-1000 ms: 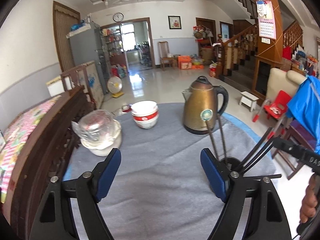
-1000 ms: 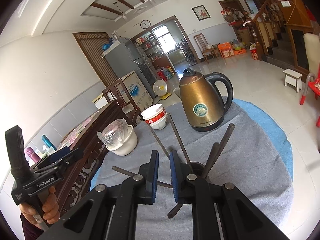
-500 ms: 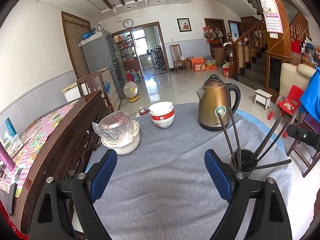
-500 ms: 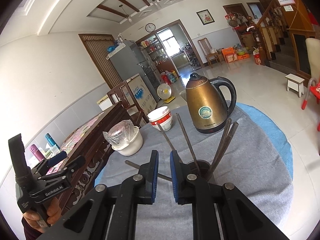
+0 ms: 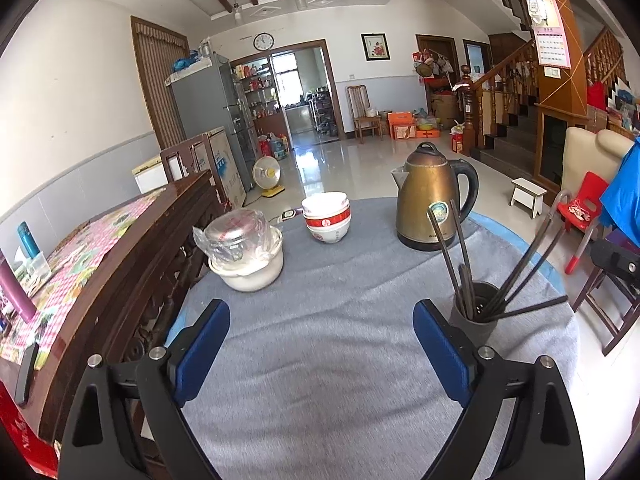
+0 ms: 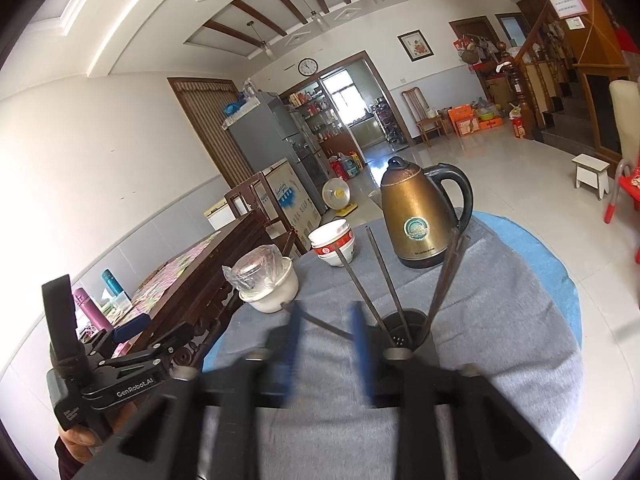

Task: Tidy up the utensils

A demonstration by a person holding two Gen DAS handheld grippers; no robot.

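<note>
A dark grey holder (image 5: 476, 314) stands on the grey tablecloth (image 5: 320, 360) with several dark chopsticks (image 5: 460, 256) fanned out of it. My left gripper (image 5: 320, 346) is open and its jaws are still opening. Nothing lies between its blue pads (image 5: 200, 344), and the holder is just beyond the right one. In the right wrist view the holder (image 6: 404, 328) sits just past my blurred right gripper (image 6: 326, 344), whose jaws are opening with nothing gripped. One chopstick (image 6: 320, 322) leans far left across the gap beyond them. A hand holds the left gripper (image 6: 156, 332) at the left.
A brass kettle (image 5: 432, 200) stands at the back right, with stacked red-and-white bowls (image 5: 326, 220) at the back centre. A white pot with a wrapped glass lid (image 5: 244, 260) is at the left. A carved wooden bench back (image 5: 132, 264) borders the table's left edge. Chairs (image 5: 584, 208) stand off its right side.
The right gripper's jaws have gone from shut to apart. Both grippers have drawn back from the holder, so more of the table shows. The left jaws stand slightly wider.
</note>
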